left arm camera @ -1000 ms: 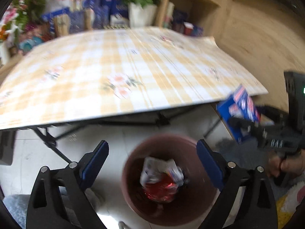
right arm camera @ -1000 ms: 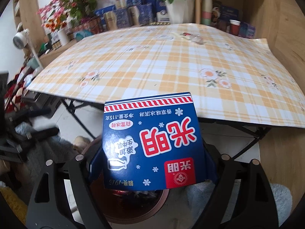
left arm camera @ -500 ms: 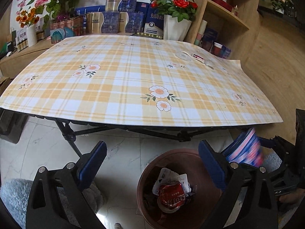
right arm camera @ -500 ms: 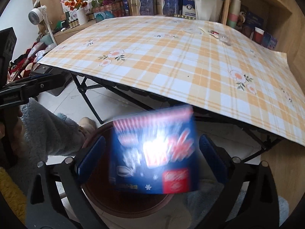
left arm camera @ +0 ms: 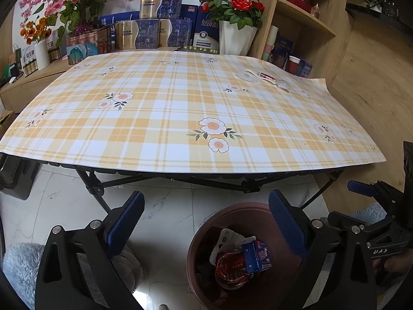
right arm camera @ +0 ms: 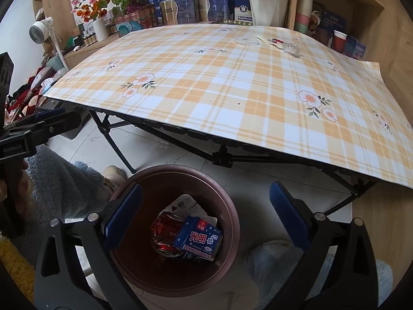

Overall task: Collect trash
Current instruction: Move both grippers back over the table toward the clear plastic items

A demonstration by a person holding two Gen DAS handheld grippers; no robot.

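Though unheld, carton (right arm camera: 198, 239) inside bin (right arm camera: 233, 208).

Folding table (left arm camera: 180, 108) with plaid floral cloth: beside the white flower pot (left arm camera: 236, 40) at its far edge lie a clear round lid (left arm camera: 247, 76), a small red wrapper (left arm camera: 267, 76) and clear plastic scrap (left arm camera: 283, 85). Marble floor (left arm camera: 167, 206) below carries a brown bin (right arm camera: 232, 206).

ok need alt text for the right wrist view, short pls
The open right tongs hover empty over a brown bin on the floor, where a blue milk carton lies on a crushed red can. Behind stands a table in an orange plaid cloth, with small litter at its far edge.
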